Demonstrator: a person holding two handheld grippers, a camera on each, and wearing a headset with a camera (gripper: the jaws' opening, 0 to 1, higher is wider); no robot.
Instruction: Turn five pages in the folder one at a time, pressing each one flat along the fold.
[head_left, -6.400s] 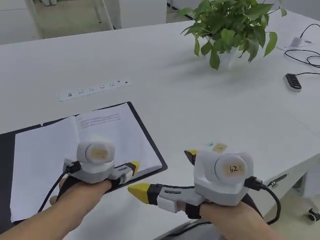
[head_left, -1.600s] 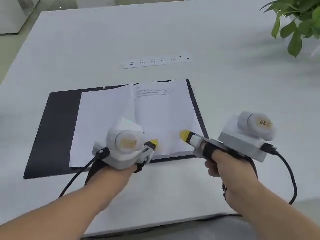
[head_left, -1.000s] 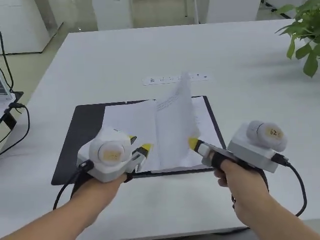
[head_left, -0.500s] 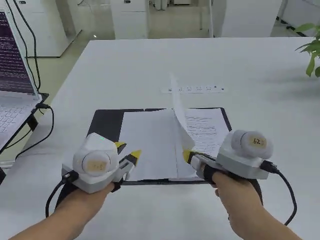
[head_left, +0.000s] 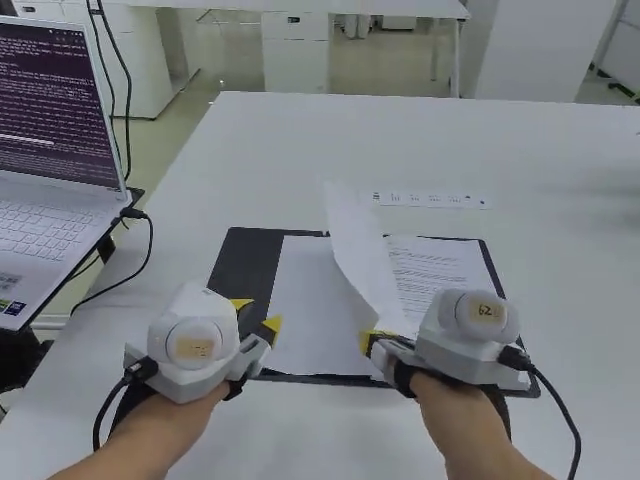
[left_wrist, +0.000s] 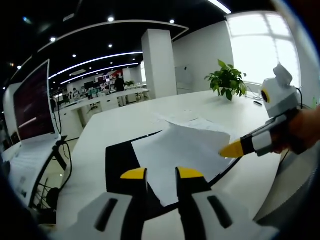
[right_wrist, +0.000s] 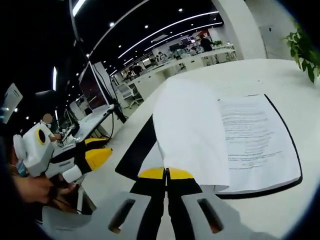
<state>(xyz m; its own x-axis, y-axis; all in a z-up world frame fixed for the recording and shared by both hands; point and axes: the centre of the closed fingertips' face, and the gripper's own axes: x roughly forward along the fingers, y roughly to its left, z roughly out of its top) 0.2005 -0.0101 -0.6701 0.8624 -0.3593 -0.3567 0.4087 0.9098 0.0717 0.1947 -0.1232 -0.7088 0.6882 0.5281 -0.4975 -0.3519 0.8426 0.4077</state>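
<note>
A black folder (head_left: 245, 270) lies open on the white table, a printed page (head_left: 440, 270) flat on its right side. My right gripper (head_left: 372, 343) is shut on the bottom edge of one white page (head_left: 360, 260), which it holds up and slanting over the fold. In the right gripper view the jaws (right_wrist: 166, 173) meet on that page (right_wrist: 190, 130), with the printed page (right_wrist: 255, 135) beyond. My left gripper (head_left: 255, 318) hovers open at the folder's near left edge, holding nothing. Its own view shows the gripper (left_wrist: 161, 174) below the raised page (left_wrist: 180, 150).
An open laptop (head_left: 50, 170) sits on a side stand to the left, its cable (head_left: 130, 260) hanging by the table edge. A white power strip (head_left: 430, 198) lies behind the folder. A potted plant (left_wrist: 227, 80) stands far across the table.
The right gripper has taken hold of a right-hand page, lifted it and carried it left over the fold. The head camera has swung left, so the laptop now shows.
</note>
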